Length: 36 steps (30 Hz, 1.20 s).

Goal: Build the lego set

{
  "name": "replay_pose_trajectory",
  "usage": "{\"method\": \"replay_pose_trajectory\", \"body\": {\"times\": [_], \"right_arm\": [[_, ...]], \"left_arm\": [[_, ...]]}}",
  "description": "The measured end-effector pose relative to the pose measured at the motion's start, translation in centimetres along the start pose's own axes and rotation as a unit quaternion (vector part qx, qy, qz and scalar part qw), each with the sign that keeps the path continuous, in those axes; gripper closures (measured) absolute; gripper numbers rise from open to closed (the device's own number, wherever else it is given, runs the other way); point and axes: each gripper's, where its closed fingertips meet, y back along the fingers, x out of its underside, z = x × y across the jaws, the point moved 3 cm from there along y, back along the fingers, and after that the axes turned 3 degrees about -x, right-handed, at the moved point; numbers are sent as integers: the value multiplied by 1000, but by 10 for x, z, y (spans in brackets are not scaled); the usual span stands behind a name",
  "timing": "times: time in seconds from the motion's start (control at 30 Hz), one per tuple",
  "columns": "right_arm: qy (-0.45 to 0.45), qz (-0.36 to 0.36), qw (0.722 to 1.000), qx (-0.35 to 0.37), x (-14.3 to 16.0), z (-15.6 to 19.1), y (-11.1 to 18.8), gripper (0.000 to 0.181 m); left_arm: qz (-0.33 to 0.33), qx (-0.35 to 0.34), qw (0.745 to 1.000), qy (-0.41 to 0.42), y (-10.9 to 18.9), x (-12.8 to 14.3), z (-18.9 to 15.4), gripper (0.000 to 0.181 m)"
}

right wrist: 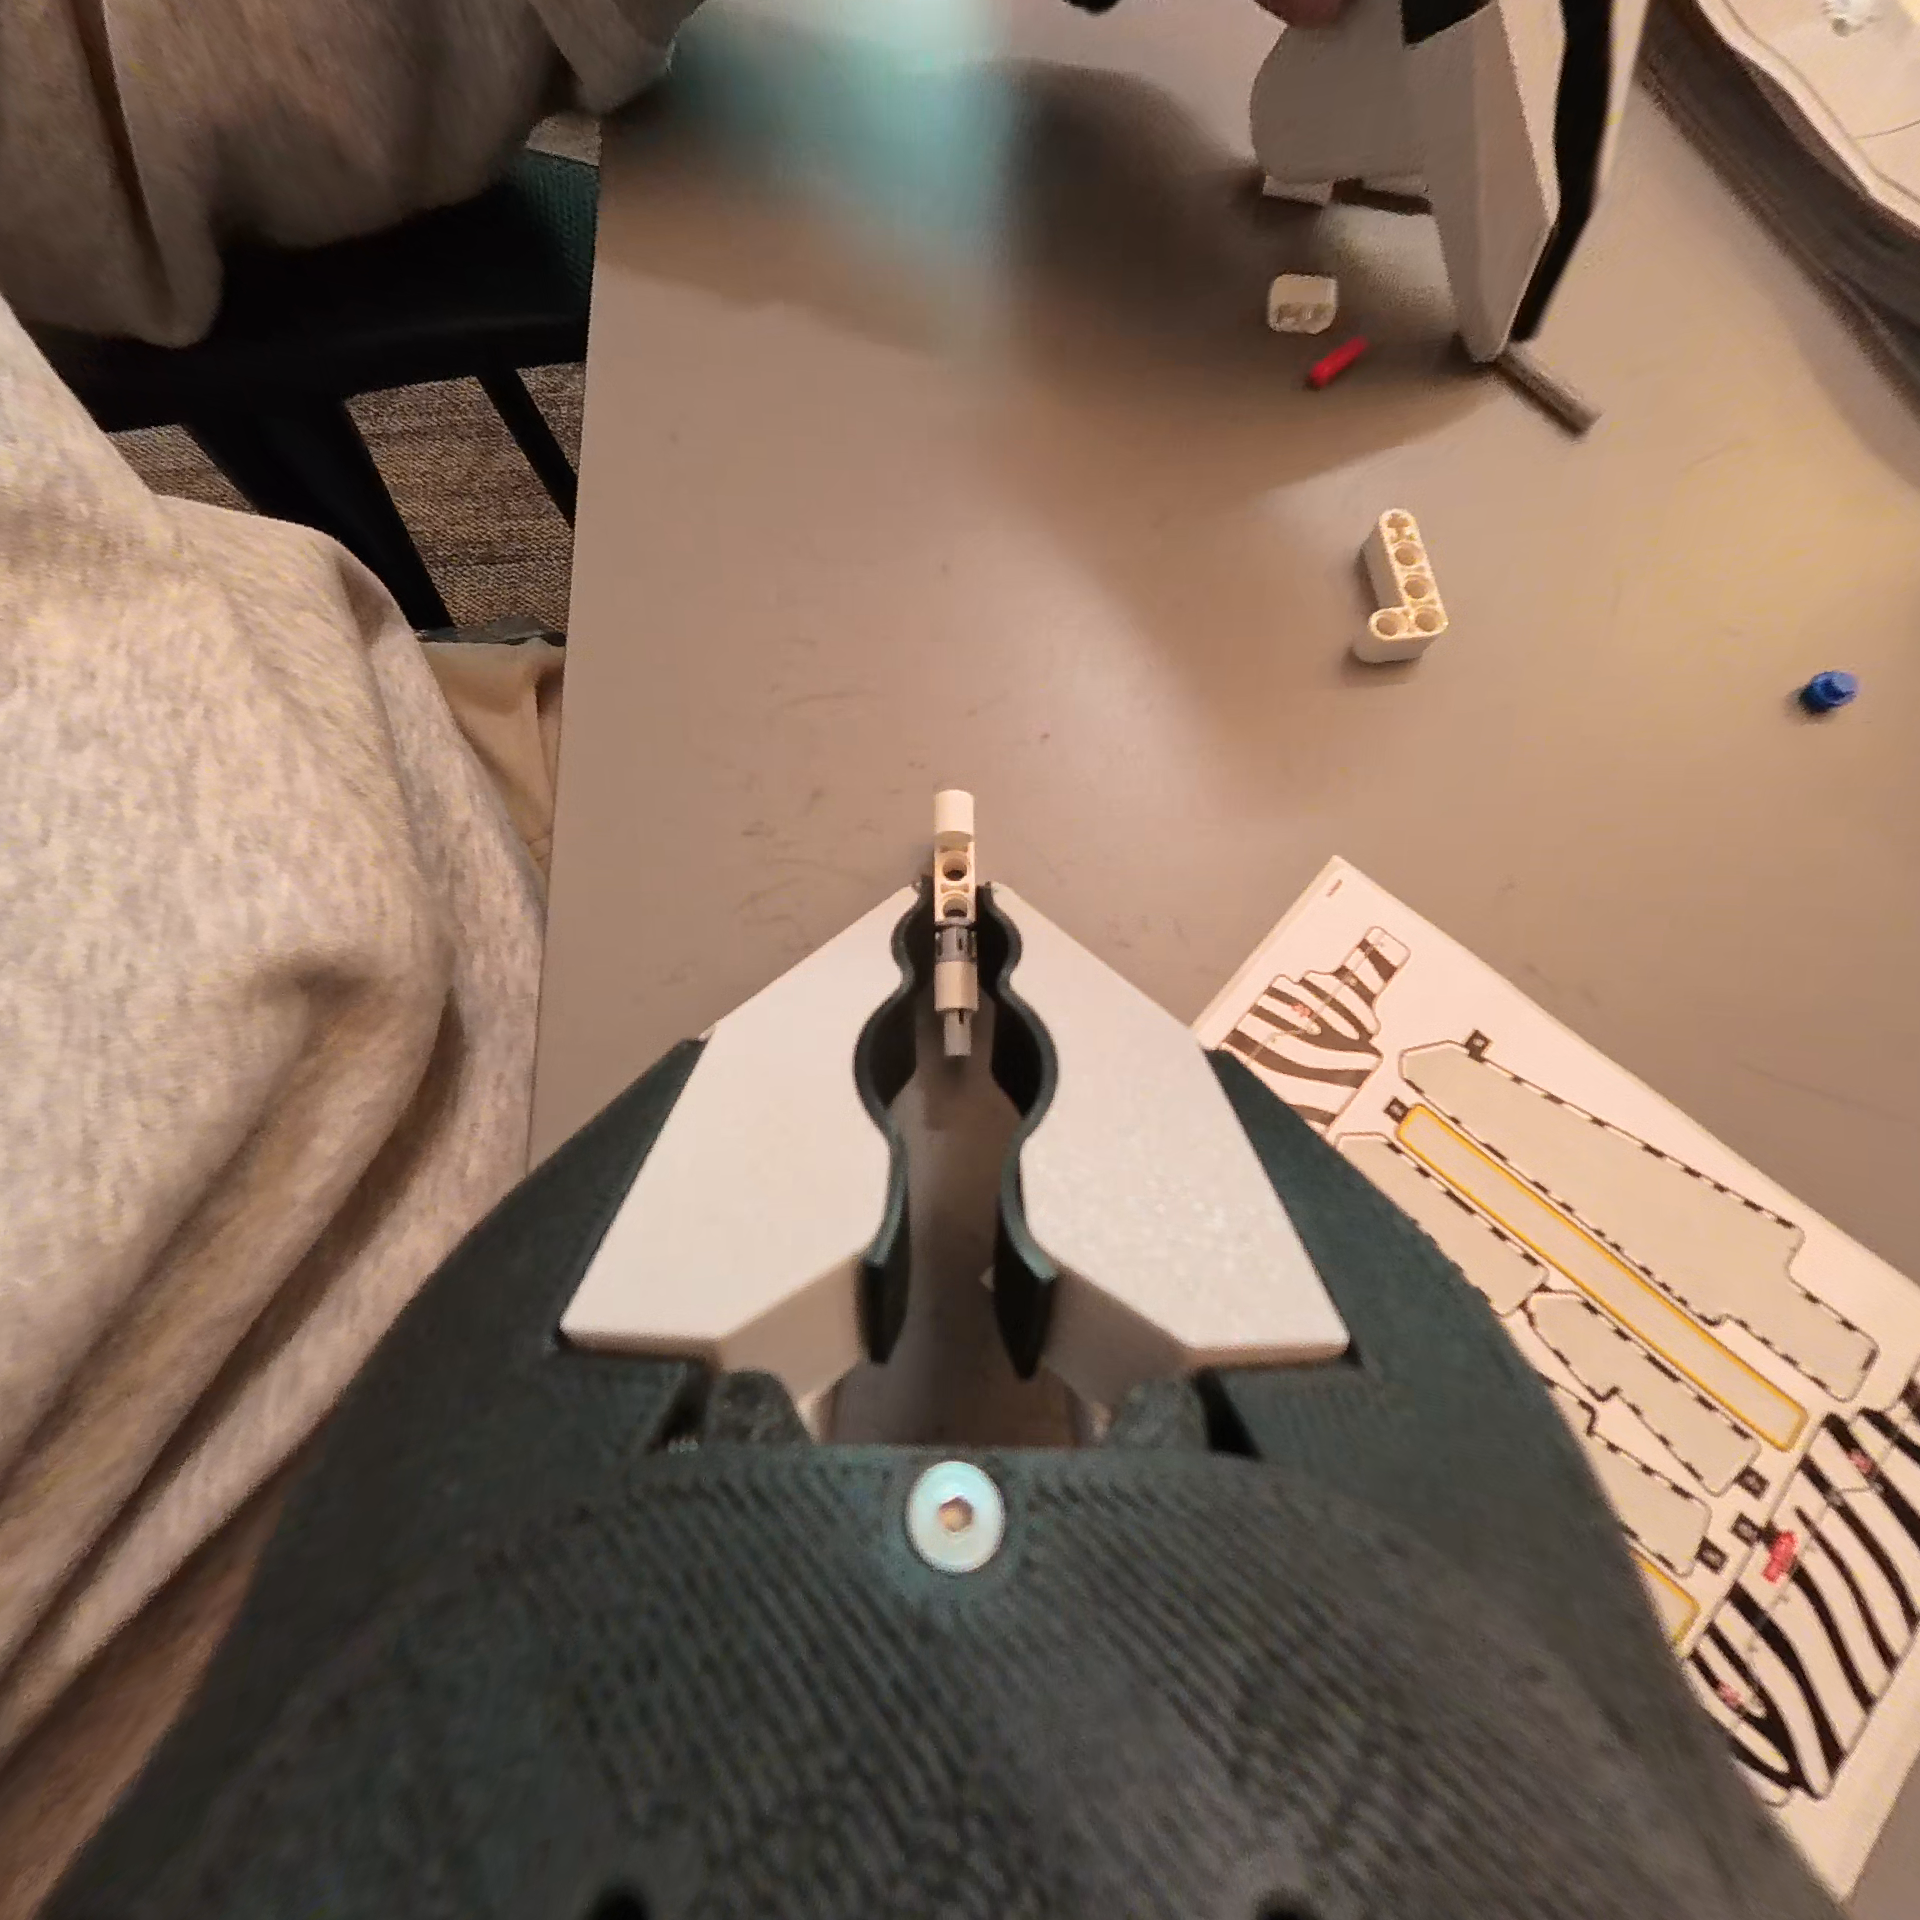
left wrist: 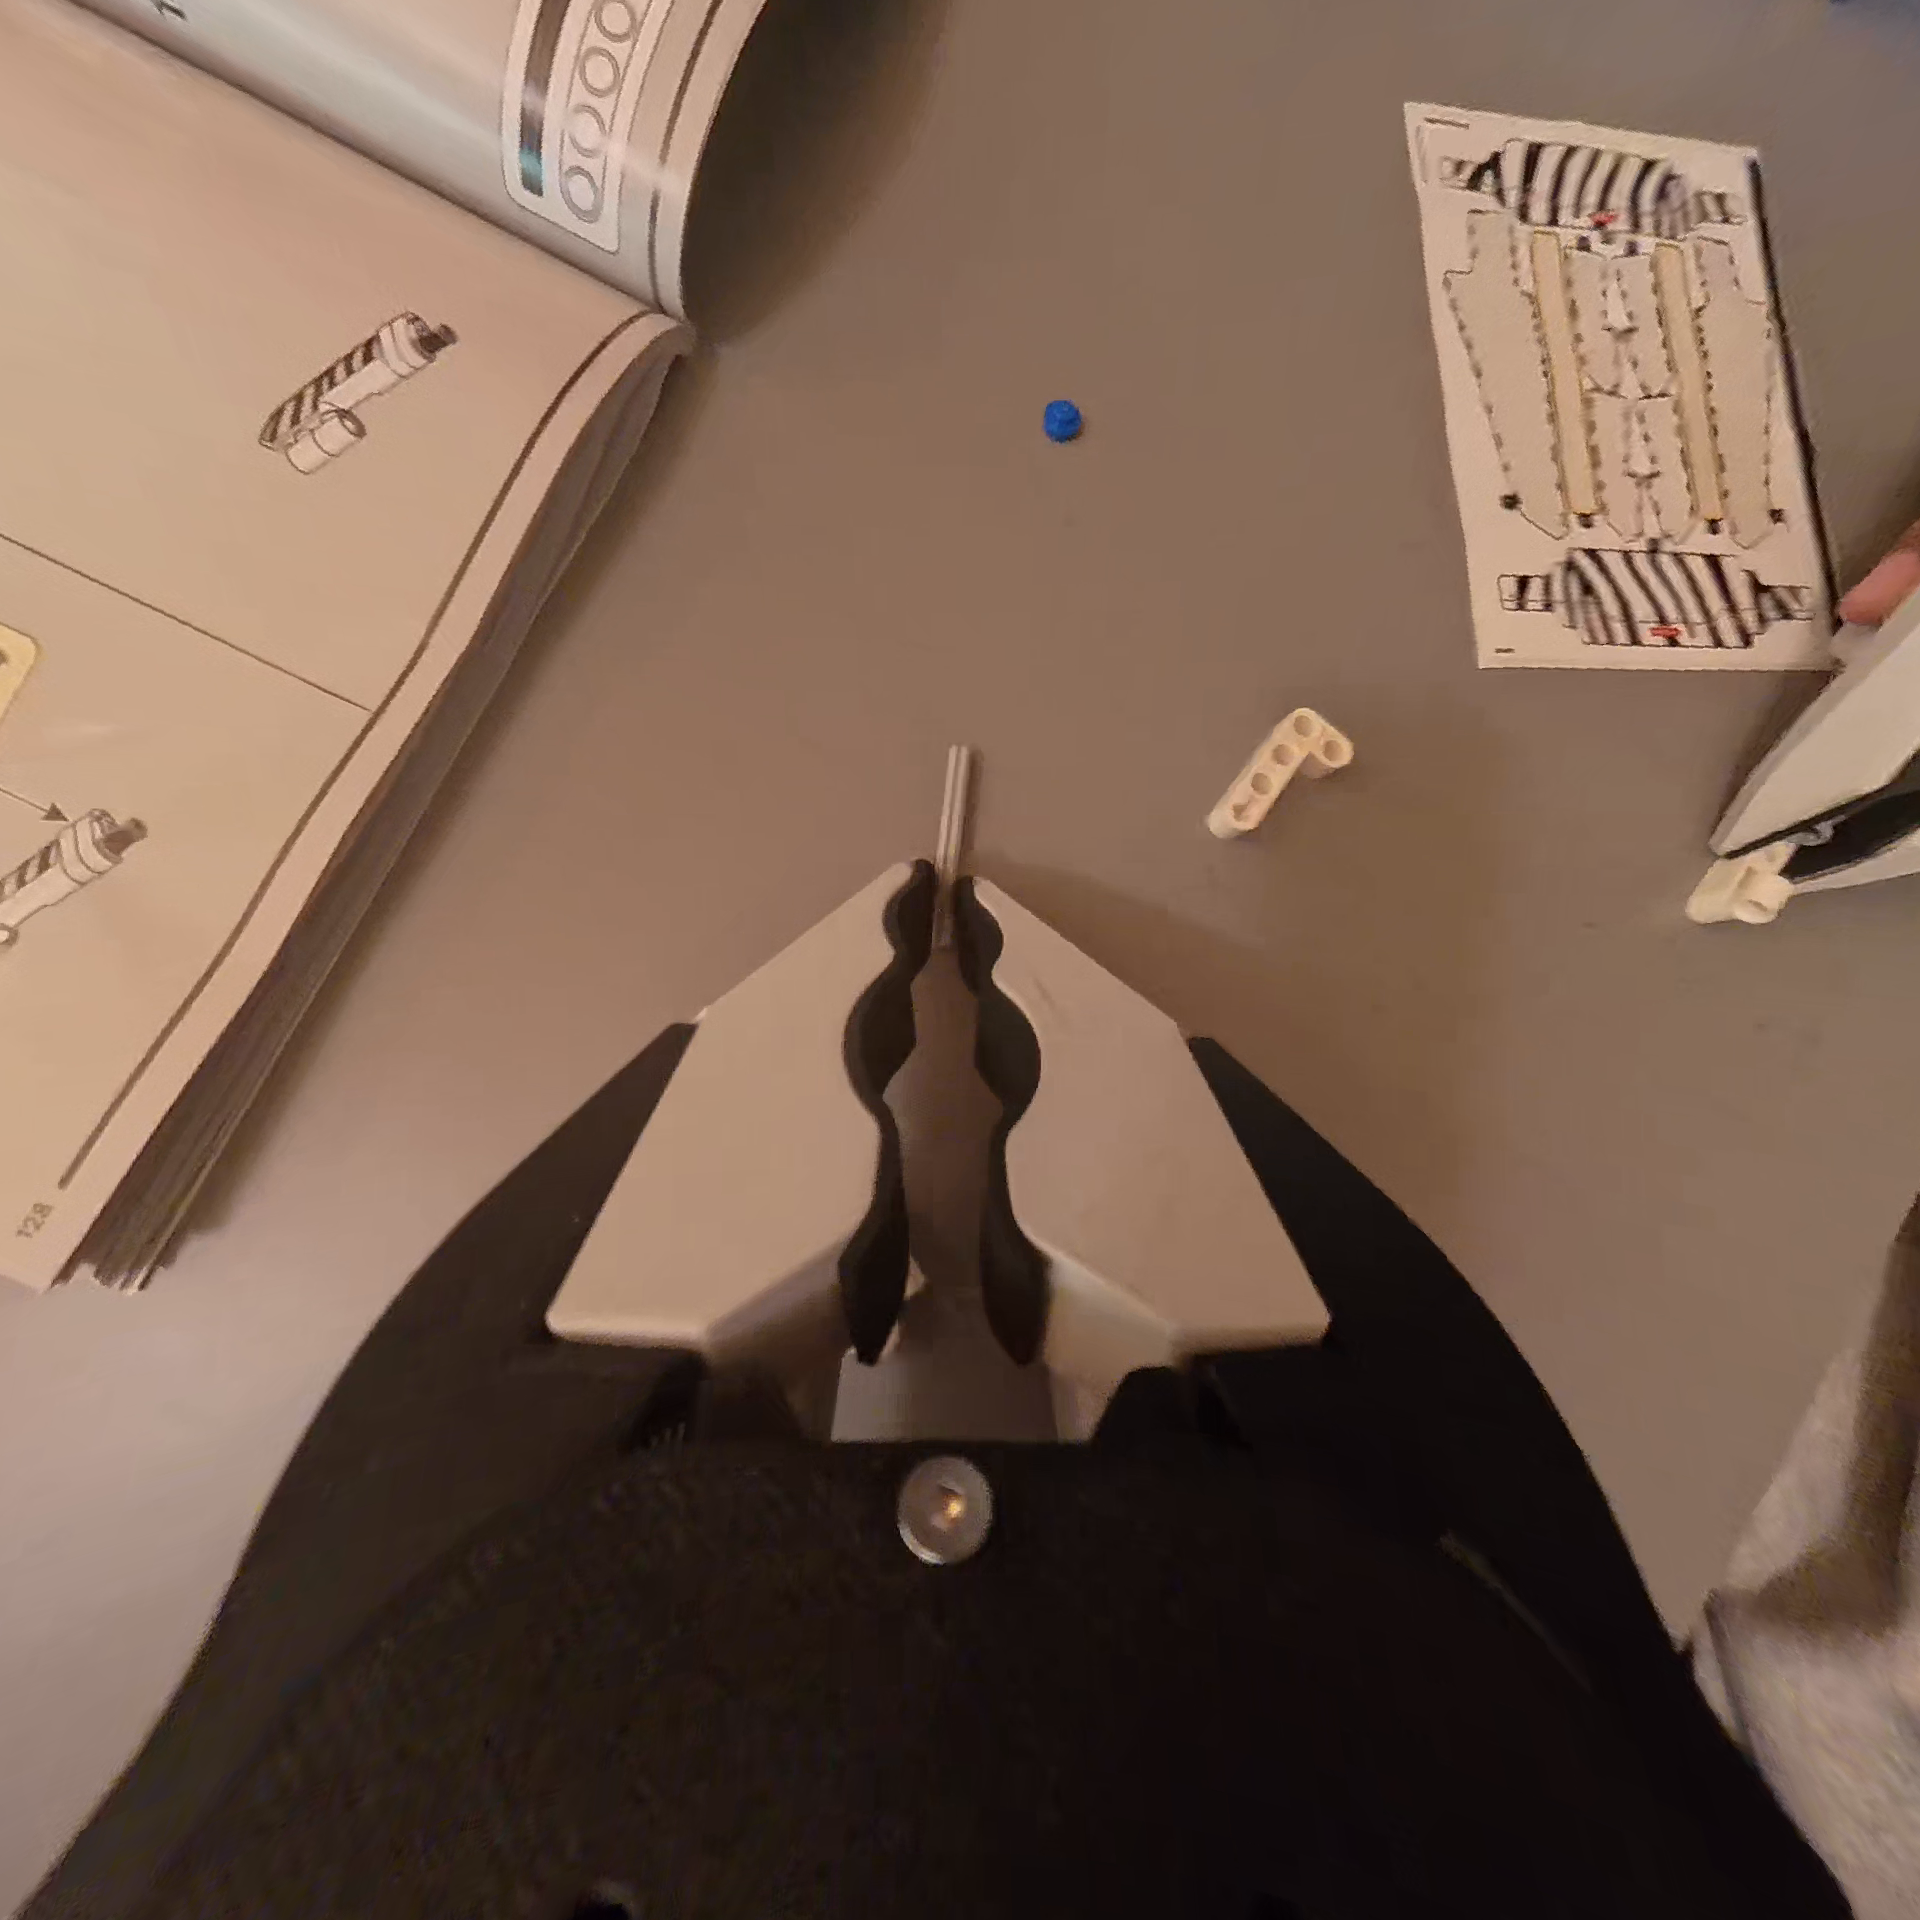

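In the left wrist view my left gripper (left wrist: 943, 883) is shut on a thin grey axle (left wrist: 954, 810); the axle sticks out forward past the fingertips over the grey table (left wrist: 935, 582). In the right wrist view my right gripper (right wrist: 954, 896) is shut on a small white and grey lego assembly (right wrist: 954, 914), a white connector with holes and a grey pin end reaching back between the fingers. The right gripper also shows at the right edge of the left wrist view (left wrist: 1829, 800). The left gripper also shows at the top of the right wrist view (right wrist: 1496, 208), over a dark grey axle (right wrist: 1553, 390).
An open instruction booklet (left wrist: 260, 571) lies at the left. A sticker sheet (left wrist: 1621, 395) lies at the right, also in the right wrist view (right wrist: 1558, 1299). Loose pieces lie on the table: a blue stud (left wrist: 1062, 421), a white L-shaped beam (left wrist: 1280, 771), a red pin (right wrist: 1337, 362), a white connector (right wrist: 1299, 301). A person's beige sleeve (right wrist: 208, 935) fills the left. The gap from one gripper's tips to the other's is roughly 20 cm. It is some 10 cm from my left tips to the blue stud (left wrist: 1062, 421).
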Motion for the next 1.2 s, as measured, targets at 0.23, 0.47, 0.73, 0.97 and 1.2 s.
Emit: {"method": "replay_pose_trajectory", "body": {"times": [0.23, 0.47, 0.73, 0.97, 1.2], "right_arm": [[6, 0, 1000, 9, 0, 1, -1, 171], [55, -2, 996, 64, 1, 3, 2, 157], [39, 0, 997, 64, 6, 8, 6, 164], [40, 2, 997, 62, 6, 9, 4, 175], [36, 2, 998, 59, 6, 9, 4, 175]], "left_arm": [[-53, 76, 993, -79, 30, -12, -66, 178], [28, 126, 968, -214, 27, 14, -126, 178], [96, 131, 961, -224, 18, 28, -137, 178], [100, 116, 957, -248, 15, 27, -145, 178], [91, 109, 955, -260, 13, 24, -149, 178]]}}
